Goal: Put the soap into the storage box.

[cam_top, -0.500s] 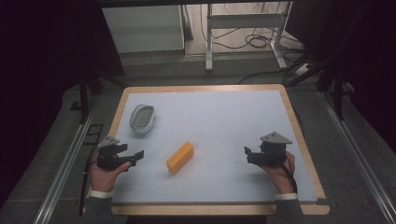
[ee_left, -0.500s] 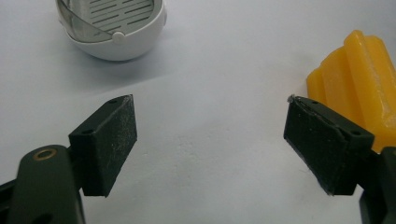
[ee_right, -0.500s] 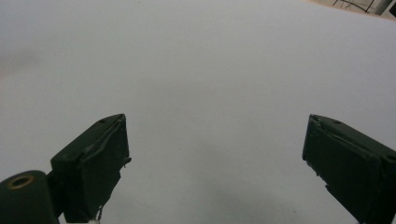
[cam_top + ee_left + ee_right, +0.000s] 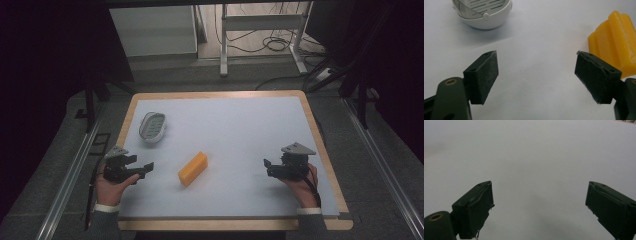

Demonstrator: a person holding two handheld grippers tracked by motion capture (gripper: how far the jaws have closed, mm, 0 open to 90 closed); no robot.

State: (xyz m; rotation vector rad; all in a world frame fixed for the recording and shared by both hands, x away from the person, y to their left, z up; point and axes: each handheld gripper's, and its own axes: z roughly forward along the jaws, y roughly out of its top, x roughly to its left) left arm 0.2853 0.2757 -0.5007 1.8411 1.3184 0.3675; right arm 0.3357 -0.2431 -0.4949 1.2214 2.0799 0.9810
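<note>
Soap bar (image 4: 193, 169), yellow-orange, ridged along its length, lies flat and angled on the pale blue-grey table mat (image 4: 240, 130), left of centre; untouched by either tool; in the left gripper view its end shows beside and beyond the right-hand jaw, apart from the pad.

Soap dish (image 4: 152, 126), white, oval, with slotted grey drain insert; stands on the mat beyond the left gripper and up-left of the soap bar, well apart from it.

Left gripper (image 4: 142, 169), held in the person's left hand (image 4: 112, 187) near the mat's left edge; jaws point toward the soap bar and stand wide apart, with bare mat between the pads.

Right gripper (image 4: 267, 167), held in the right hand (image 4: 302, 187) near the mat's right edge; grey three-cornered plate on top; jaws point toward the centre, spread wide, nothing between them; well apart from the soap bar.

Table (image 4: 220, 94), wooden rim showing around the mat.
</note>
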